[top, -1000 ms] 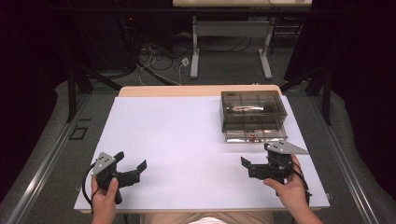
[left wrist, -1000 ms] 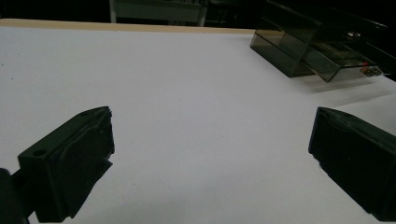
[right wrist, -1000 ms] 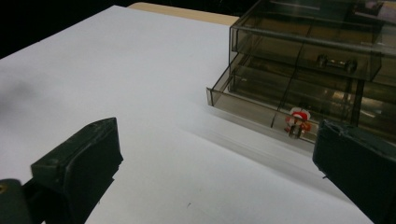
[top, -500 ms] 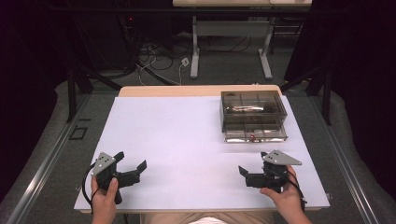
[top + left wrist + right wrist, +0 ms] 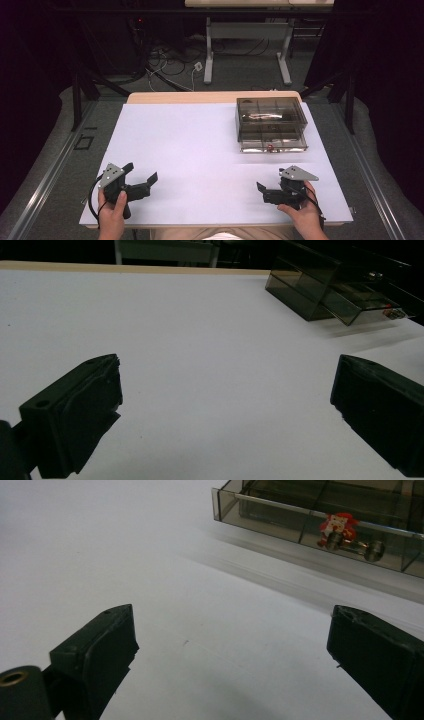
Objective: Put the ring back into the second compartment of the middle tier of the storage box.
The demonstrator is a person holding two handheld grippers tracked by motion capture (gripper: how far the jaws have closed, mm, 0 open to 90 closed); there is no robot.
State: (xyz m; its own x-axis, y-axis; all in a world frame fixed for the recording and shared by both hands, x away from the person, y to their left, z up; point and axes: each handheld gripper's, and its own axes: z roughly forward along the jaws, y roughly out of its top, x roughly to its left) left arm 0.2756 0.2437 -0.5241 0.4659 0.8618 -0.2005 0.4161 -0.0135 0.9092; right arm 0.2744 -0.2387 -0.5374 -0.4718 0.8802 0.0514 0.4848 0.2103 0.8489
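Resting near the table's (image 5: pixel 200 150) front edge, both grippers sit low over the white surface, one held in each hand. Left gripper (image 5: pixel 141 181) at the front left corner, gripped by the left hand (image 5: pixel 112 212); jaws spread wide, nothing between them. In the left gripper view its two black jaws stand far apart with bare white tabletop between.

Right gripper (image 5: pixel 265 187) at the front right, held by the right hand (image 5: pixel 300 212); grey three-cornered plate on top. Jaws likewise spread wide and empty, tips pointing toward the table's middle.

Smoky clear plastic compartment box (image 5: pixel 271 125) stands at the far right of the table, well apart from both grippers. It has divided compartments. Right gripper view: a small red-and-white figure (image 5: pixel 338 526) lies in a front compartment, just beside two small metallic cylindrical pieces (image 5: pixel 374 550); what these are, cannot tell. A long pale item lies in a rear compartment in the high view, too blurred to identify.
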